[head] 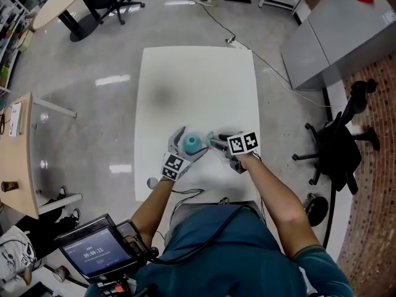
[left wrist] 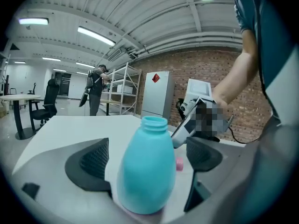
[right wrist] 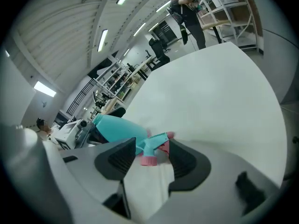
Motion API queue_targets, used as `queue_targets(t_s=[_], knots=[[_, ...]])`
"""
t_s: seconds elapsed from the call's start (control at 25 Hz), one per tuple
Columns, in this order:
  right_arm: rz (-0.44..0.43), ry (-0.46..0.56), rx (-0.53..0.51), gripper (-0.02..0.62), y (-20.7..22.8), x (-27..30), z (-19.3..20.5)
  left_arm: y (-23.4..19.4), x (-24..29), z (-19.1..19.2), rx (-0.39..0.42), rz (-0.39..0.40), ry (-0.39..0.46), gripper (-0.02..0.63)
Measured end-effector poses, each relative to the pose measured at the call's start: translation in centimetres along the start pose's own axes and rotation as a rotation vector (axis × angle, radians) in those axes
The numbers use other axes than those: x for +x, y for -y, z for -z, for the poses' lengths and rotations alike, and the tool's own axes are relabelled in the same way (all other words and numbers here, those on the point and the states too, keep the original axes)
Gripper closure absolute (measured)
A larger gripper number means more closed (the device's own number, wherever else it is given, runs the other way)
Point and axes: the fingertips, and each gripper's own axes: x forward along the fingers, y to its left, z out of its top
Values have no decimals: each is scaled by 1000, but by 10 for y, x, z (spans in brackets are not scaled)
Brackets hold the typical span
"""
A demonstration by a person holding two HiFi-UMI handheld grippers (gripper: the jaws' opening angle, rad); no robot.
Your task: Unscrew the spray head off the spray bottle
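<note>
Spray bottle [left wrist: 142, 181] stands upright on worktop [right wrist: 210, 87], neck bare, between jaws of released left tool [left wrist: 148, 148]. Spray head [right wrist: 156, 141] lies just right, inside right tool [right wrist: 152, 149], jaws parted, unclamped.

Teal bottle [head: 192, 144] on the white counter [head: 198, 85]
Left gripper [head: 183, 142] flanks it, fingers either side (near the counter's front edge); right gripper [head: 216, 143] just beside.

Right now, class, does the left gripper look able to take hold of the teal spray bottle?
Probably yes. The teal spray bottle stands upright on the white table between the open jaws of the left gripper, with a gap at each side and nothing else between them.
</note>
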Motion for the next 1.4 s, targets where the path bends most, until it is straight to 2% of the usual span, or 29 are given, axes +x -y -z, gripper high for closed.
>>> queue_targets(t_s=[0.2,0.36,0.52,0.72,0.8,0.92,1.0,1.08,1.2,1.28,1.4], knots=[[-8,42,-8,388,-7,-8,-1,6,-19,-14,41,-19,43,104],[-4,123,-18,388,-14,-27,-10,11,-46,-38,80,-52,100,104],[-12,273,-74,388,-40,-59,-30,15,-81,-71,107,-82,176,106],[41,485,-198,391,-75,-121,-51,34,-118,-118,151,-86,282,106],[72,562,-256,429,-90,-150,-56,43,-131,-139,145,-87,336,107],[114,666,-340,474,-112,-190,-56,61,-145,-163,155,-79,369,110],[135,720,-396,500,-129,-215,-50,77,-157,-174,158,-57,379,162],[154,767,-451,534,-147,-238,-41,96,-170,-184,165,-31,383,248],[182,828,-524,570,-166,-273,-19,130,-187,-196,194,-7,386,420],[197,865,-564,594,-176,-297,3,158,-198,-200,225,-5,382,596],[201,919,-602,594,-193,-332,41,204,-215,-203,217,14,367,601]])
